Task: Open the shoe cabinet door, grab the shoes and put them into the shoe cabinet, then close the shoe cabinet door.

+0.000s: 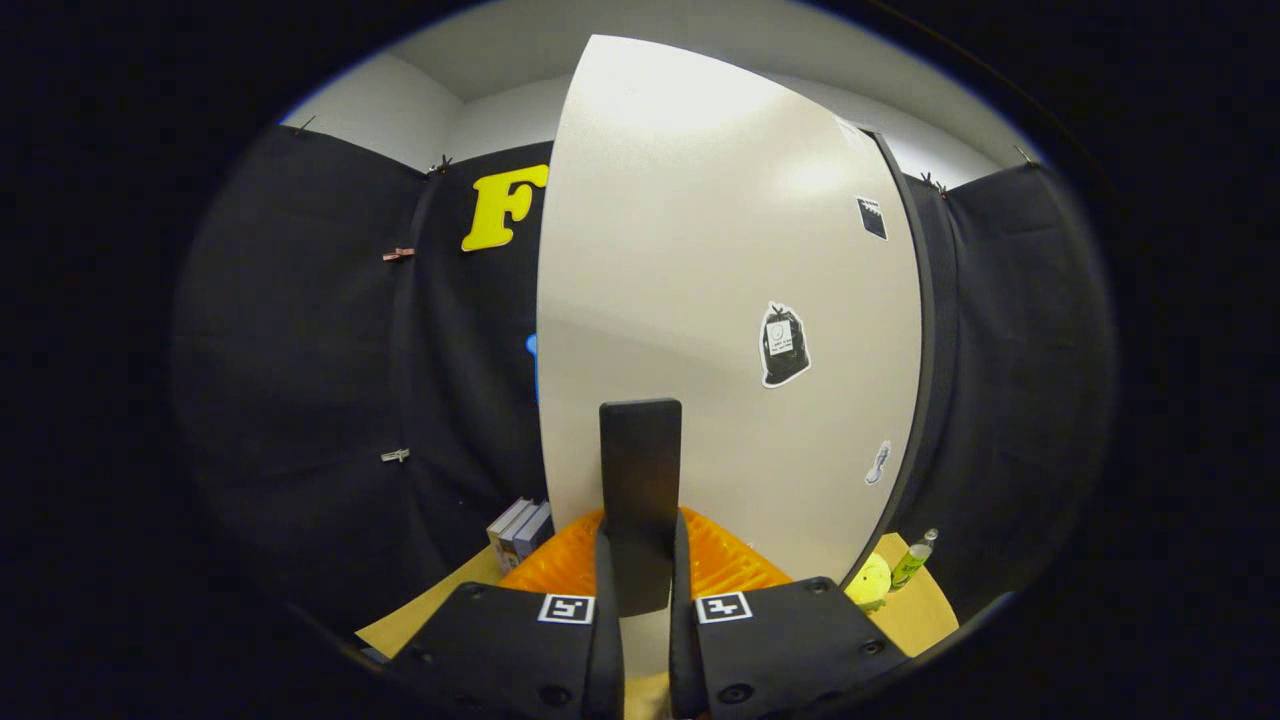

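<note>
Tongs [640,590] pinch the flat black handle [640,480] of the tall cream shoe cabinet door [700,250], probably to swing it, orange mesh item [720,565] just beyond.

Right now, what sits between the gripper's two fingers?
The gripper is closed on the cream cabinet door's dark upright handle, seen in the gripper view.

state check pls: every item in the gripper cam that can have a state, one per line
gripper: shut on the door handle, a finger on each side of it.
door handle: upright dark bar, clamped between the fingers.
cabinet door: white panel close ahead; open or closed cannot be told.
small bottle: beyond the door's right edge, standing, slightly tilted.
books: left of the door, standing on end together.
</note>
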Action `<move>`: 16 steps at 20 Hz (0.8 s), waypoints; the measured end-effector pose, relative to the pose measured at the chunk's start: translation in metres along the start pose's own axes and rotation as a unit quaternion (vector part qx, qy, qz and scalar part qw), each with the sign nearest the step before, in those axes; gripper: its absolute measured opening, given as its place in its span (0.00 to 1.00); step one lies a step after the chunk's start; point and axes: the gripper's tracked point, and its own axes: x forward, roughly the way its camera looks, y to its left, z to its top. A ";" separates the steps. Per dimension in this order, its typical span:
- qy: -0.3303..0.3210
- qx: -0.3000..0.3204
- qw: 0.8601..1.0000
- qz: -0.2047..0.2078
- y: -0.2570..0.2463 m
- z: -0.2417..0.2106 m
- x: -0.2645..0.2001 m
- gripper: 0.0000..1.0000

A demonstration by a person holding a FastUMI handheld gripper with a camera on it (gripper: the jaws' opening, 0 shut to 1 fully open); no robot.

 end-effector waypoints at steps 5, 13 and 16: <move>0.000 -0.007 1.000 0.015 -0.033 -0.002 -0.050 0.22; 0.005 0.003 1.000 -0.017 -0.090 -0.002 -0.099 0.21; 0.009 0.010 0.999 -0.044 -0.116 -0.003 -0.116 0.21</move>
